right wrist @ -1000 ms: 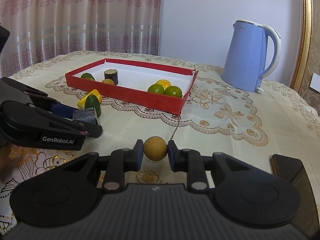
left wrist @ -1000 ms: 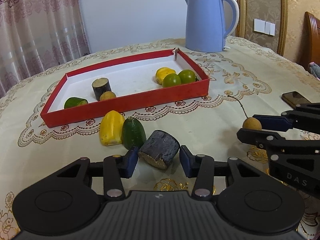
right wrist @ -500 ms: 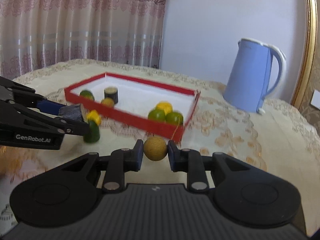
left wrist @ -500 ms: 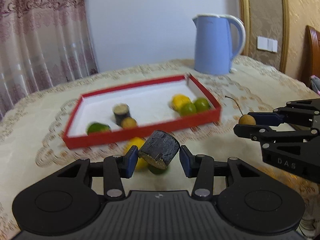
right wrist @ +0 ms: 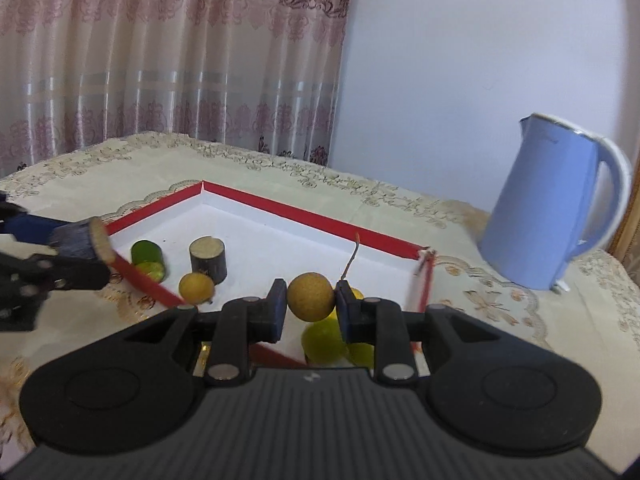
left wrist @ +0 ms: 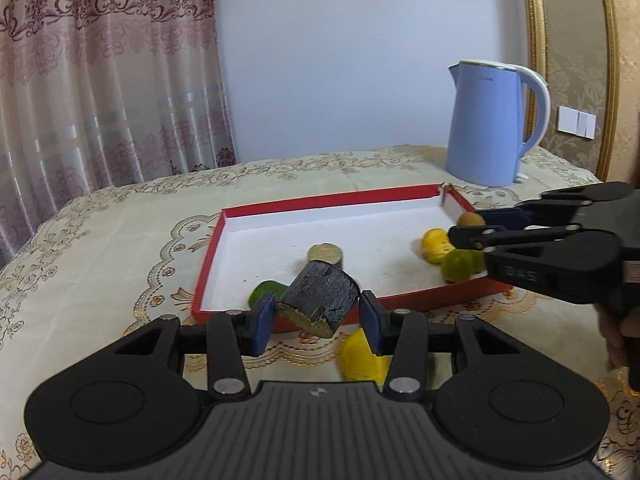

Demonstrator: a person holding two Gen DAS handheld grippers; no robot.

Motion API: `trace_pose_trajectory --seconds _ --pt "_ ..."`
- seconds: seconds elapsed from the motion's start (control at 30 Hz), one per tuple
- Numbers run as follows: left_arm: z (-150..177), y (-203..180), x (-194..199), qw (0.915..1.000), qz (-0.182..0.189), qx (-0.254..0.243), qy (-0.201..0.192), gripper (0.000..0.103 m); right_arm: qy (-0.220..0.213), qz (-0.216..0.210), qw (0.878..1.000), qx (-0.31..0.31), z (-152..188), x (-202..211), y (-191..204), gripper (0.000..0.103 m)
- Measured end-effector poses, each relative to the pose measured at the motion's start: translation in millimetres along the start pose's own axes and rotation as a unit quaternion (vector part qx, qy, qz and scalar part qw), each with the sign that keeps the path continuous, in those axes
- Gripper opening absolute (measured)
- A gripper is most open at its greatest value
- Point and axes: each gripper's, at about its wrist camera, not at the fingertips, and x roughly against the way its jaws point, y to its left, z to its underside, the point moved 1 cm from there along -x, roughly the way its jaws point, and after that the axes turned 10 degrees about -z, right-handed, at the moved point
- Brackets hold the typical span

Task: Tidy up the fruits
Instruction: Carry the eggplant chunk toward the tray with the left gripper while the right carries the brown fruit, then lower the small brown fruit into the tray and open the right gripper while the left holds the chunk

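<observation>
Fruits are being gathered into the red tray [left wrist: 208, 264], and two pieces are riding in the jaws. The left gripper [left wrist: 318, 316] is clamping a dark sugarcane chunk [left wrist: 320, 300] just short of the tray's near wall, at 6 o'clock of the tray in the left wrist view. The right gripper [right wrist: 311, 307] is pinching a small round longan [right wrist: 311, 297] by its sides, jaws drawn in narrow, above the tray's right end, its thin stem [right wrist: 351, 258] sticking up.

The chunk is sitting tilted between the pads, so it is likely to roll on release and knock the green piece [left wrist: 266, 291] or the standing sugarcane piece [left wrist: 326, 255] inside. The longan is smooth and round; a loosening grip is apt to let it bounce out over the low wall. Directly beneath it two limes [right wrist: 322, 338] and a yellow fruit [left wrist: 434, 245] are crowding the landing spot, so a drop there could scatter them.

Both grippers are working close together, at 3 o'clock of each other's reach, and risk colliding. A yellow fruit piece [left wrist: 362, 356] is waiting on the surface [left wrist: 100, 264] under the left jaws. A blue kettle [left wrist: 490, 124] is standing at 1 o'clock beyond the tray, well apart.
</observation>
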Motion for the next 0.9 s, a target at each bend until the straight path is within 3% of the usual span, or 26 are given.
trace_pose_trajectory --seconds 0.2,0.47,0.9 --pt "-2 12 -12 0.9999 -0.011 0.001 0.006 0.044 0.014 -0.009 1.0 -0.009 4 -34 1 0.024" --pt "-7 16 -24 0.9997 -0.021 0.001 0.012 0.044 0.006 -0.007 1.0 -0.028 13 -51 -4 0.024" --pt "-27 17 -46 0.9988 -0.046 0.004 0.015 0.044 -0.006 -0.029 0.998 -0.054 21 -53 -14 0.024"
